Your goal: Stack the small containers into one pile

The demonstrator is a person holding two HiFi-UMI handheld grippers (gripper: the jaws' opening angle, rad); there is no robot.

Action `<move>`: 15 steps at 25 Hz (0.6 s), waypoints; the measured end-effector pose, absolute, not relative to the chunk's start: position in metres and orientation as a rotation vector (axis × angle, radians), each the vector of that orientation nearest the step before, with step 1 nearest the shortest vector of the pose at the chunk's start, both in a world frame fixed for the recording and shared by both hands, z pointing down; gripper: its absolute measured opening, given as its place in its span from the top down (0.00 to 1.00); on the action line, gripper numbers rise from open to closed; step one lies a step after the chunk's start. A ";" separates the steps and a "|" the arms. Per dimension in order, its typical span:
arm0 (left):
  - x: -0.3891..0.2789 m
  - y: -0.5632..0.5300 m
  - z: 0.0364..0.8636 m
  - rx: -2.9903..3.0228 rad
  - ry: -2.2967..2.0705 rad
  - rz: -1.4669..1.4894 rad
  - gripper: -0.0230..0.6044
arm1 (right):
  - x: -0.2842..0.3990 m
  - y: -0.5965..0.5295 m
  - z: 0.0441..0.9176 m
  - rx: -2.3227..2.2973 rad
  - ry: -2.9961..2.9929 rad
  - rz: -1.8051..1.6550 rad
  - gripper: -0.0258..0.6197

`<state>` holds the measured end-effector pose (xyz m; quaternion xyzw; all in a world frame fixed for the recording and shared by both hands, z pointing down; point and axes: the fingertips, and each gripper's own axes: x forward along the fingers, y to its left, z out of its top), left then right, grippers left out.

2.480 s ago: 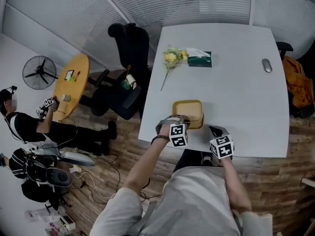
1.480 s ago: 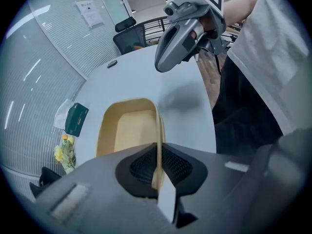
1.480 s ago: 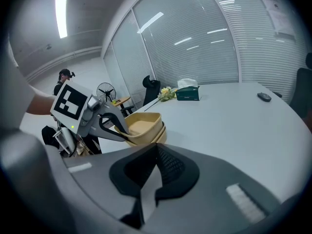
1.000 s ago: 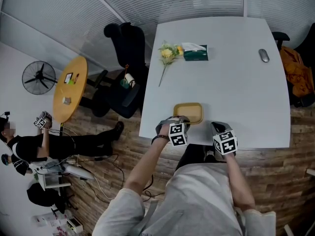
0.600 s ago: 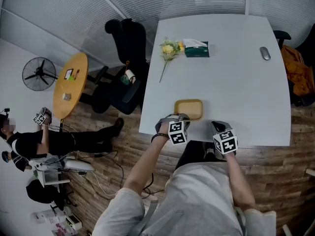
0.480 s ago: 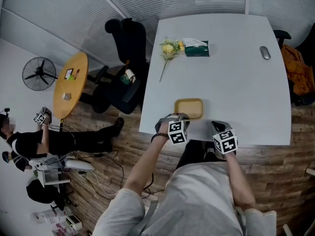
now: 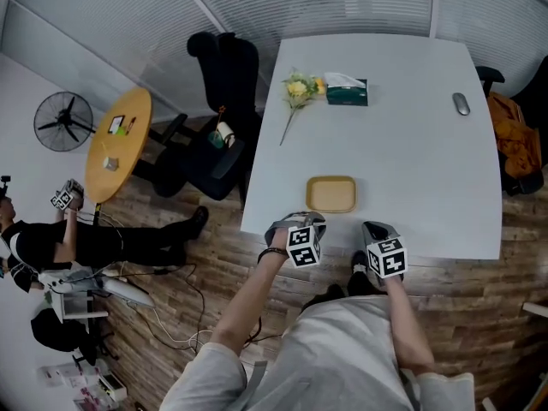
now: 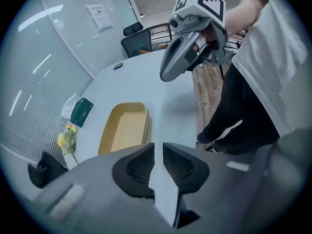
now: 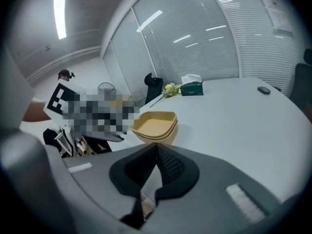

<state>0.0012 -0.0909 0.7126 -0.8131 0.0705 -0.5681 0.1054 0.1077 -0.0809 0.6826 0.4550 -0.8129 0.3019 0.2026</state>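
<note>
Sitting on the white table (image 7: 411, 161) close to its near edge, the tan containers (image 7: 331, 194) are nested into one pile, and neither tool touches them. The right gripper view shows their rims (image 9: 152, 122) layered one inside another; the exact count cannot be made out.

The left tool (image 7: 306, 221) hovers at the near edge, just near and left of the pile. In its own view, the left tool's jaws (image 8: 158, 147) stand a narrow gap apart with only bare table showing between them.

The right tool (image 7: 373, 229) is held at the same edge, to the right of the pile and apart from it. Its jaws (image 9: 156, 147) meet tip to tip with nothing in them.

At the far side of the table lie a sprig of yellow flowers (image 7: 300, 88) and, just to their right, a green tissue box (image 7: 347, 92). A computer mouse (image 7: 461, 104) sits well apart at the far right.

Left of the table stands a black office chair (image 7: 218, 101), with a round wooden table (image 7: 116, 144) and a floor fan (image 7: 64, 122) farther left.
</note>
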 end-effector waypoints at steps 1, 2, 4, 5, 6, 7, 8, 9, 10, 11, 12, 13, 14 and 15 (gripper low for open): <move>-0.004 -0.086 0.710 -2.412 0.237 -1.665 0.87 | 0.106 -0.078 0.680 1.298 -2.263 0.870 0.96; -0.009 -0.082 0.706 -2.433 0.278 -1.654 0.87 | 0.103 -0.076 0.675 1.326 -2.260 0.893 0.96; -0.020 -0.074 0.699 -2.495 0.385 -1.617 0.87 | 0.094 -0.071 0.667 1.363 -2.264 0.907 0.96; -0.024 -0.069 0.695 -2.537 0.444 -1.593 0.87 | 0.089 -0.067 0.665 1.370 -2.263 0.907 0.96; -0.029 -0.063 0.693 -2.582 0.502 -1.567 0.87 | 0.084 -0.062 0.665 1.375 -2.258 0.912 0.96; -0.032 -0.058 0.690 -2.625 0.558 -1.541 0.87 | 0.080 -0.057 0.666 1.383 -2.251 0.922 0.96; -0.036 -0.053 0.688 -2.664 0.612 -1.513 0.87 | 0.077 -0.052 0.667 1.393 -2.244 0.932 0.96; -0.039 -0.048 0.685 -2.702 0.662 -1.482 0.87 | 0.073 -0.047 0.667 1.403 -2.238 0.936 0.96; -0.043 -0.043 0.683 -2.736 0.709 -1.451 0.87 | 0.069 -0.041 0.666 1.411 -2.232 0.933 0.96; -0.048 -0.038 0.680 -2.765 0.751 -1.422 0.87 | 0.065 -0.035 0.664 1.418 -2.229 0.925 0.96; -0.051 -0.033 0.678 -2.790 0.791 -1.394 0.87 | 0.061 -0.028 0.662 1.427 -2.227 0.921 0.96; -0.055 -0.029 0.674 -2.812 0.831 -1.362 0.87 | 0.058 -0.022 0.660 1.440 -2.228 0.924 0.96; -0.057 -0.025 0.671 -2.838 0.874 -1.323 0.87 | 0.055 -0.017 0.656 1.457 -2.231 0.932 0.96; -0.059 -0.022 0.667 -2.867 0.920 -1.279 0.87 | 0.052 -0.011 0.653 1.474 -2.235 0.938 0.96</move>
